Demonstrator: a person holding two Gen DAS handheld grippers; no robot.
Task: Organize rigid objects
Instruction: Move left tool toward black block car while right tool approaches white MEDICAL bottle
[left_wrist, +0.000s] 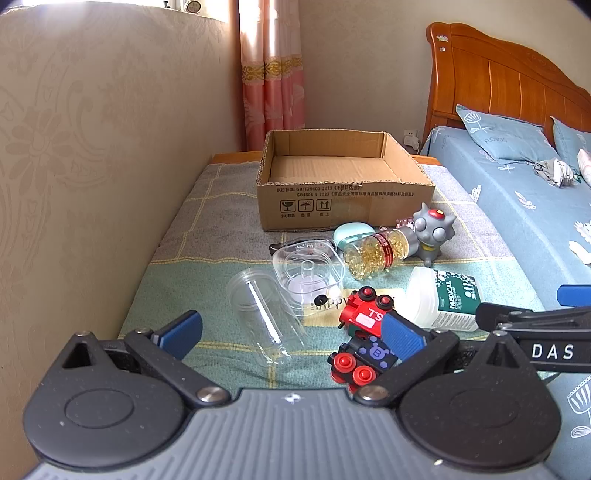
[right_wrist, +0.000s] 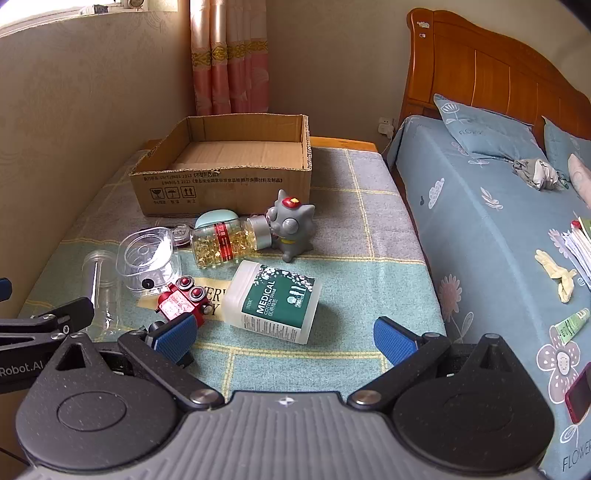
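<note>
1. Left claw nearest in left wrist view, jaws spread wide, nothing held; blue pads hang above the desk, angled down.
2. Right claw same: wide apart, empty, over bare blanket just in front of the swab box.
3. Desk covered by a green-grey checked blanket, sits between wall and bed.
4. Toy train cars: red one on its side, black one with red wheels closest to the left claw, partly behind its right pad. The two are touching or just about.
5. Clear plastic jar lying on its side, left of the train cars.
6. Clear square container tipped toward camera, just behind the jar.
7. Medical cotton swab box, white with green label, lying flat, right of the red car.
8. Capsule bottle with yellow softgels and red band, on its side, cap against the grey cat figurine.
9. Figurine upright, red badge on head.
10. Mint-green oval case behind the bottle, near the box front.
11. Cardboard box open top, nothing visible inside, at far end of desk.
12. All objects outside the box.
</note>
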